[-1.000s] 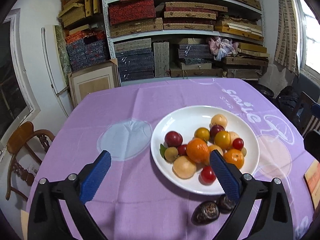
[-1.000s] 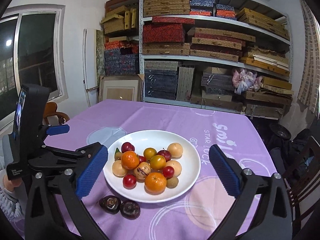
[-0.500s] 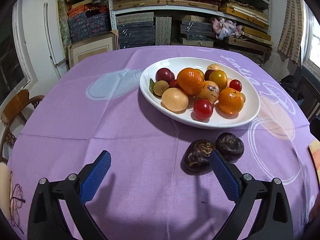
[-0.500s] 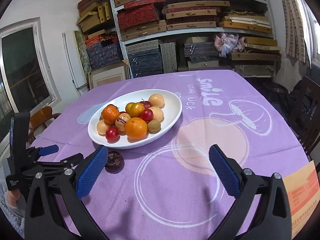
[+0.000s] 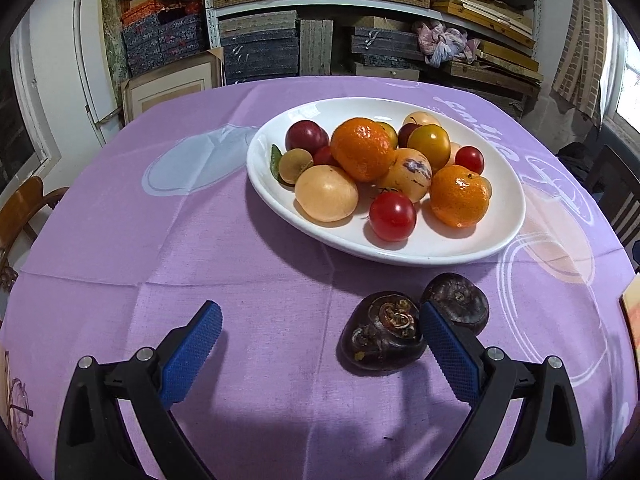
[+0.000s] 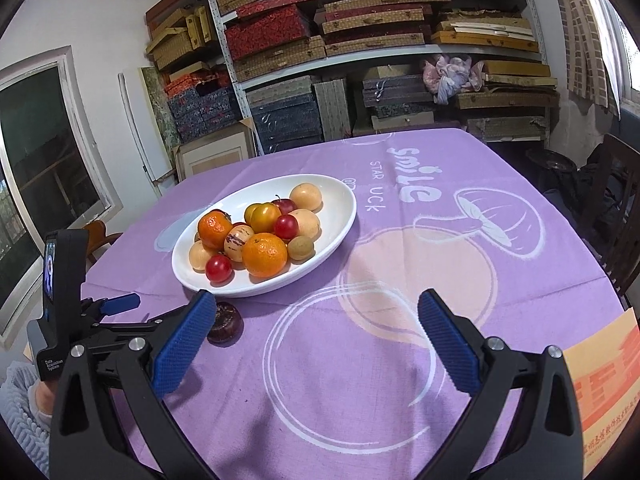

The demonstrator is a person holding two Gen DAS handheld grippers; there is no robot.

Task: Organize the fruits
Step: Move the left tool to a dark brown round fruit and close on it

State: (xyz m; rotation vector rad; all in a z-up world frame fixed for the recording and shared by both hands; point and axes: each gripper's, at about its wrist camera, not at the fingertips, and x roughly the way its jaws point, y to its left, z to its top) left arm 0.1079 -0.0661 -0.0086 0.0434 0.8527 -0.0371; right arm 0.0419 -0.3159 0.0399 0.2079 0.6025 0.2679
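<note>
Purple cloth covers the worktop (image 5: 240, 248), and on it, just short of the white oval plate (image 5: 508, 236) heaped with oranges and tomatoes, lie two dark wrinkled round fruits touching each other; the nearer dark fruit (image 5: 380, 340) sits just inside your left claw's (image 5: 320, 336) right pad, the farther dark fruit (image 5: 460, 304) partly behind that pad. Your left claw is spread wide and holds nothing; your right claw (image 6: 312, 328) is likewise spread and empty over bare cloth. You should shift the left claw rightward until the nearer fruit is centred between the pads; come down low, close gently on its widest part, and avoid nudging its neighbour; then lift it to a free spot on the plate.
</note>
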